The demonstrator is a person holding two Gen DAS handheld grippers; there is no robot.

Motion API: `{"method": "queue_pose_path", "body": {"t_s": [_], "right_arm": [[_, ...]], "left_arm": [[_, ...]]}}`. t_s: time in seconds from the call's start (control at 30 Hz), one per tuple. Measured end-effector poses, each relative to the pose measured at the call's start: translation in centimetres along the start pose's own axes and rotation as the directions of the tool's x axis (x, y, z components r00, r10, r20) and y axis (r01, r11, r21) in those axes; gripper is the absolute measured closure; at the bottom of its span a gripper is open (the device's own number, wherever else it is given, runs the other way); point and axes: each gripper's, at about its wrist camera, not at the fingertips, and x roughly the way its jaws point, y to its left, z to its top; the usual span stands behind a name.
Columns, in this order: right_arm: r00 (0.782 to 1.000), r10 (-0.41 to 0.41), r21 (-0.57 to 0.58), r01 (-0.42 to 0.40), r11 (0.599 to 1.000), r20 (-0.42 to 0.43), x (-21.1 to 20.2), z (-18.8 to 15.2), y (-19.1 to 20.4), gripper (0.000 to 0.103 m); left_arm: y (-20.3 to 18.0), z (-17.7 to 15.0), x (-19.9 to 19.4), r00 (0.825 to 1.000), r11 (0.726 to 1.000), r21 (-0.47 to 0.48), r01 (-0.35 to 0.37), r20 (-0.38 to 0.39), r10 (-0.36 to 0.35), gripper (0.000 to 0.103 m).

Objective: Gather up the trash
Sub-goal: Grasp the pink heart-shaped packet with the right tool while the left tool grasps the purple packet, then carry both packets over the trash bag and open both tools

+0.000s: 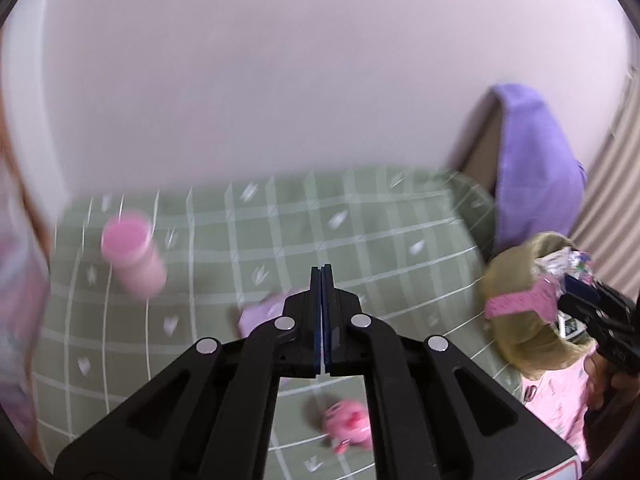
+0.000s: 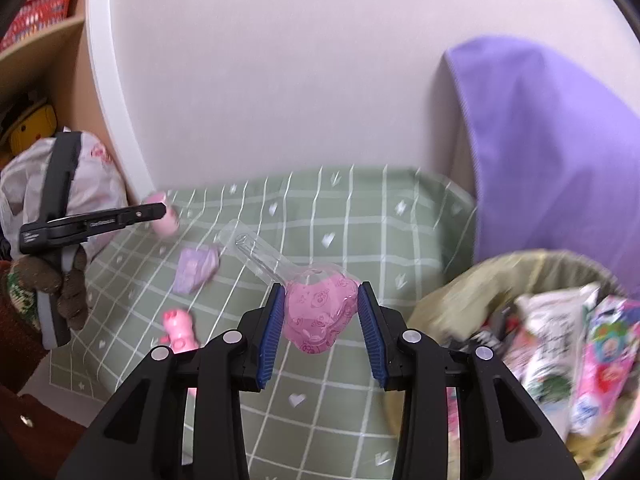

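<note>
Here the right gripper [image 2: 320, 320] holds a pink plastic wrapper [image 2: 320, 312] between its blue-padded jaws, which stand partly apart with the pads against the wrapper's two sides. A clear plastic tail runs from the wrapper up and to the left, over the green checked cloth [image 2: 340, 208]. To the right of this gripper, close by, sits the trash bin [image 2: 448, 304], lined with an olive bag and already holding crumpled packets in white, pink and black. A purple cloth [image 2: 560, 152] hangs behind the bin, against the pale wall.

The left gripper [image 1: 322, 280] has its jaws pressed flat together with nothing between them. In the right wrist view it shows from the side at the left edge, above the cloth, with a gloved hand [image 2: 72, 284] around its handle.

On the cloth lie three more small things, well apart from the bin: a pink bottle [image 2: 164, 216] on its side near the far left corner, a crumpled lilac wrapper [image 2: 196, 268] nearer the middle, and a small pink pig toy [image 2: 180, 328] closest to the near edge. In the left wrist view the bottle and the pig are blurred.

Beyond the cloth's left edge a grey-white plastic bag [image 2: 92, 184] rests against a wooden shelf unit [image 2: 60, 40], which holds a red basket [image 2: 40, 12].
</note>
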Motion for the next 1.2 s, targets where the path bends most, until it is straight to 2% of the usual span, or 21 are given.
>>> {"method": "queue_pose_path", "body": {"t_s": [0.1, 0.17, 0.2, 0.23, 0.27, 0.3, 0.37, 0.4, 0.5, 0.6, 0.67, 0.73, 0.77, 0.8, 0.83, 1.0, 1.1, 1.2], "right_arm": [[0.999, -0.023, 0.005, 0.023, 1.000, 0.044, -1.6, 0.7, -1.0, 0.067], [0.998, -0.036, 0.014, 0.036, 0.999, 0.056, -2.2, 0.6, -1.6, 0.067], [0.997, -0.040, 0.025, 0.038, 0.999, 0.060, -2.5, 0.4, -1.9, 0.067], [0.997, -0.040, 0.032, 0.038, 0.999, 0.062, -2.8, 0.2, -2.1, 0.067], [0.997, -0.042, 0.039, 0.040, 0.998, 0.062, -3.0, 0.0, -2.3, 0.067], [0.997, -0.044, 0.042, 0.041, 0.998, 0.061, -3.1, -0.4, -2.3, 0.067], [0.997, -0.047, 0.048, 0.044, 0.998, 0.054, -3.2, -1.0, -2.6, 0.067], [0.998, -0.049, 0.052, 0.046, 0.998, 0.047, -3.2, -1.2, -2.7, 0.067], [0.998, -0.053, 0.068, 0.052, 0.996, 0.022, -2.6, -2.0, -2.9, 0.067], [0.998, -0.056, 0.071, 0.055, 0.996, 0.006, -2.3, -2.8, -2.8, 0.067], [0.998, -0.064, 0.060, 0.063, 0.996, -0.001, -2.3, -3.1, -2.6, 0.067], [0.998, -0.070, 0.054, 0.070, 0.996, -0.010, -2.2, -3.4, -2.5, 0.067], [0.997, -0.072, 0.054, 0.073, 0.996, -0.012, -2.2, -3.5, -2.6, 0.067], [0.997, -0.075, 0.054, 0.076, 0.996, -0.014, -2.2, -3.6, -2.7, 0.067], [0.997, -0.079, 0.057, 0.079, 0.995, -0.014, -2.3, -3.6, -2.8, 0.067], [0.995, -0.101, 0.074, 0.100, 0.992, 0.021, -3.8, -3.1, -3.7, 0.067], [0.991, -0.117, 0.087, 0.112, 0.990, 0.059, -5.3, -2.3, -4.6, 0.067], [0.982, -0.149, 0.086, 0.140, 0.986, 0.112, -7.2, -1.3, -5.4, 0.067]], "left_arm": [[-1.2, 1.0, -0.6, 0.999, 0.999, 0.024, 0.032, 0.030, -0.032, 0.102], [-0.2, 0.7, -0.5, 0.996, 0.998, -0.016, 0.069, 0.065, -0.067, 0.097], [0.5, 0.3, -0.3, 0.995, 0.996, -0.043, 0.084, 0.064, -0.081, 0.076], [1.5, -0.2, 0.1, 0.994, 0.992, -0.084, 0.097, 0.056, -0.093, 0.049], [2.3, -0.8, 0.4, 0.995, 0.989, -0.115, 0.093, 0.054, -0.087, 0.044], [3.1, -1.5, 0.7, 0.997, 0.988, -0.143, 0.053, 0.055, -0.046, 0.044], [4.2, -2.8, 1.9, 0.996, 0.985, -0.153, -0.082, 0.014, 0.085, 0.044], [4.3, -3.1, 2.5, 0.995, 0.983, -0.150, -0.103, -0.006, 0.104, 0.044], [4.7, -4.2, 5.1, 0.994, 0.987, -0.144, -0.070, -0.092, 0.057, 0.044], [4.3, -4.9, 7.4, 0.985, 0.986, -0.115, -0.117, -0.136, 0.101, 0.045], [4.2, -5.1, 8.2, 0.981, 0.985, -0.108, -0.137, -0.156, 0.119, 0.054], [4.3, -5.5, 9.3, 0.973, 0.983, -0.104, -0.151, -0.191, 0.129, 0.078], [4.0, -5.6, 9.2, 0.972, 0.981, -0.092, -0.169, -0.182, 0.151, 0.086], [3.8, -5.6, 9.5, 0.969, 0.984, -0.082, -0.156, -0.205, 0.136, 0.100], [3.7, -5.5, 9.6, 0.970, 0.985, -0.085, -0.148, -0.207, 0.128, 0.100], [0.6, -2.9, 6.4, 0.992, 0.995, -0.058, -0.086, -0.098, 0.080, 0.102], [-3.0, -0.2, 3.6, 1.000, 0.999, 0.012, -0.030, -0.003, 0.030, 0.102], [-7.3, 2.3, 1.0, 0.996, 0.993, 0.115, 0.031, 0.081, -0.040, 0.102]]}}
